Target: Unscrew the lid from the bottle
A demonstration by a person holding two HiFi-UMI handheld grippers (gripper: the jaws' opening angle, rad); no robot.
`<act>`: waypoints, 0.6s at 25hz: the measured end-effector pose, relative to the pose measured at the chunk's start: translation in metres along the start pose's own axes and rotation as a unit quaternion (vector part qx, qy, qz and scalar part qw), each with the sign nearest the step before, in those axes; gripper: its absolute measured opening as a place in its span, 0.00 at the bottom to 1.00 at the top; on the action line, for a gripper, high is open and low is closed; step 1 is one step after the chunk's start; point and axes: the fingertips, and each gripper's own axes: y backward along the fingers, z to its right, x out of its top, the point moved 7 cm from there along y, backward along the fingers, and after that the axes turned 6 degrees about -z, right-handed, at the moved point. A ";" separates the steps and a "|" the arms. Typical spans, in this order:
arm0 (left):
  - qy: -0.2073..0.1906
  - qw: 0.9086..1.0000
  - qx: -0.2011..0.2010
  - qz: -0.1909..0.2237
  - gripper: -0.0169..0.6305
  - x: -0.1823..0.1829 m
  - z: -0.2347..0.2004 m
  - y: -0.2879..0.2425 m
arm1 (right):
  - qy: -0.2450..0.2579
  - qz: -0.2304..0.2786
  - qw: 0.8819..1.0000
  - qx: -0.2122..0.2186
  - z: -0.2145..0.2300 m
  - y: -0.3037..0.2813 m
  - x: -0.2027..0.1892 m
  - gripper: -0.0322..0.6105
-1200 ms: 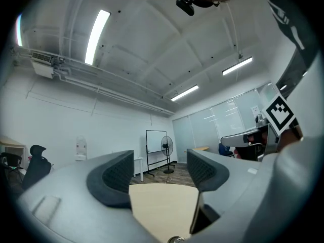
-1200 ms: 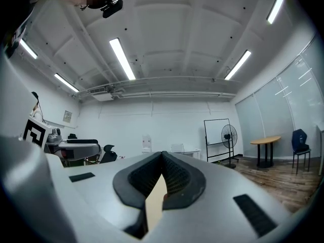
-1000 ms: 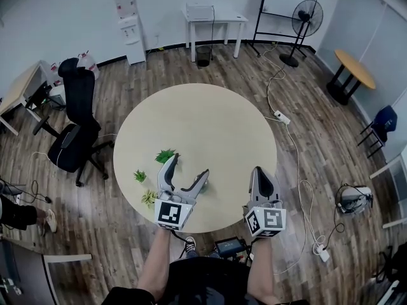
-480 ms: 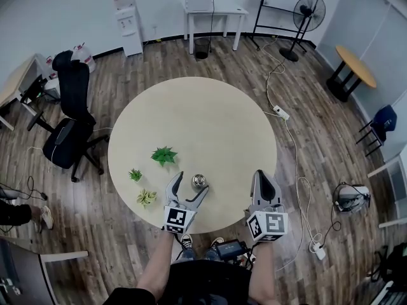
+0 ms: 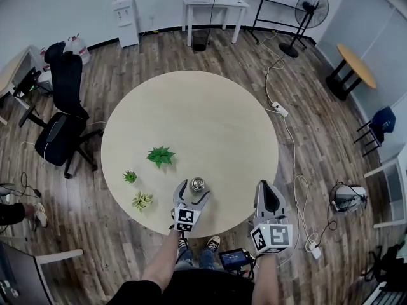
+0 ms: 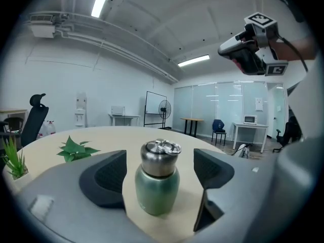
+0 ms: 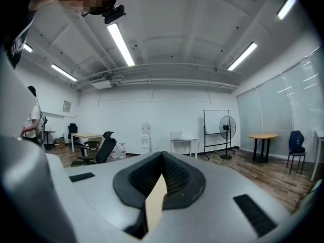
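Left gripper view: lid (image 6: 160,153) still on bottle (image 6: 157,191), nothing unscrewed. Left gripper (image 5: 194,193) spread, bottle between jaws w/o contact; right gripper (image 5: 266,193), bottle's 3 o'clock, pressed together, empty.

no text, brand or number could be read anywhere. the marker cube (image 5: 185,218) on the left gripper (image 5: 193,193) and the second cube (image 5: 272,237) on the right gripper (image 5: 266,188) bore only black-and-white square patterns. a sheet (image 6: 259,104) on the glass wall and a framed notice (image 7: 67,106) were too small to read.

Hand-held gripper (image 7: 161,173), jaws together, empty
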 end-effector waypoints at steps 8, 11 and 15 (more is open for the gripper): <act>0.018 0.999 -0.006 -0.031 0.69 -0.037 0.001 -0.037 | 0.012 -0.027 1.000 0.001 0.003 -0.004 -0.011 0.05; 0.017 0.999 -0.003 -0.040 0.69 -0.044 0.002 -0.046 | 0.015 -0.031 0.999 0.004 0.002 -0.003 -0.013 0.05; 0.021 0.998 0.009 -0.062 0.69 -0.055 0.001 -0.054 | 0.017 -0.037 0.999 0.007 0.001 0.000 -0.015 0.05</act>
